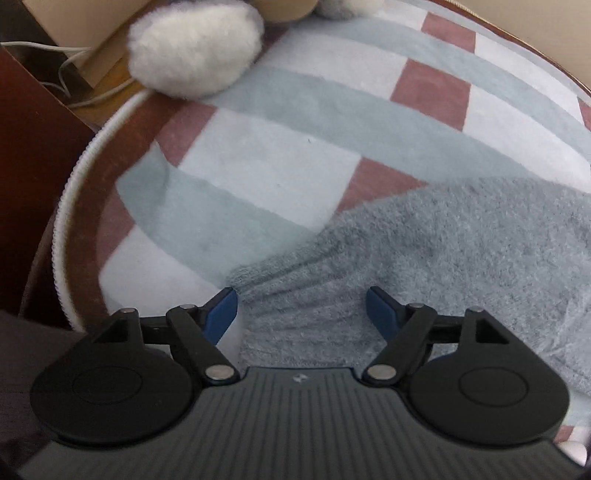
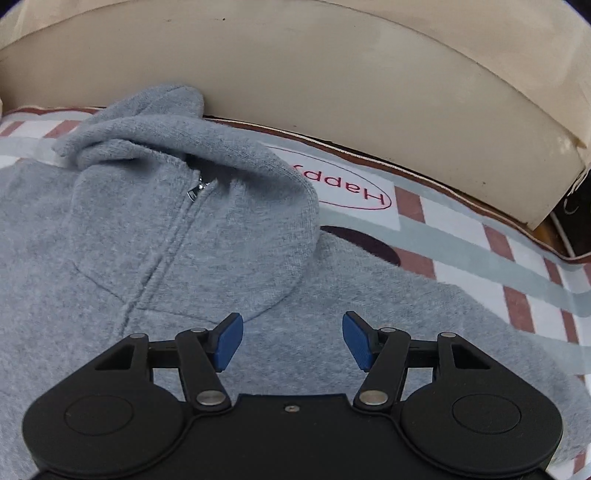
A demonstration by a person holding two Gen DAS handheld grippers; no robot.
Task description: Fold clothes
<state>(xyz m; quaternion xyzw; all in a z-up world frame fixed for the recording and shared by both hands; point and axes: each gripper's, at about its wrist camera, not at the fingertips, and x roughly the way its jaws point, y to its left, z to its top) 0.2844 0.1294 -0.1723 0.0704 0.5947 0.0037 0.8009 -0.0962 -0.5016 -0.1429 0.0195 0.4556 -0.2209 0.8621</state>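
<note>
A fuzzy grey zip hoodie [image 2: 155, 236] lies spread flat on a checked blanket [image 2: 461, 236], hood [image 2: 147, 122] bunched at the far end and zipper pull [image 2: 195, 190] near the collar. My right gripper [image 2: 293, 341] hovers open over the shoulder area, blue pads apart with only flat fabric below. In the left wrist view, a ribbed cuff of the hoodie's sleeve [image 1: 306, 295] stretches toward the blanket [image 1: 258, 162]. My left gripper [image 1: 301, 312] stands open straddling that cuff; its pads do not press on it.
A white fluffy cushion [image 1: 192, 51] sits at the blanket's far left corner, with a cardboard box [image 1: 74, 22] and cables beyond. The blanket's white piped edge [image 1: 74, 184] runs on the left. A cream padded headboard [image 2: 332, 85] rises behind the hood.
</note>
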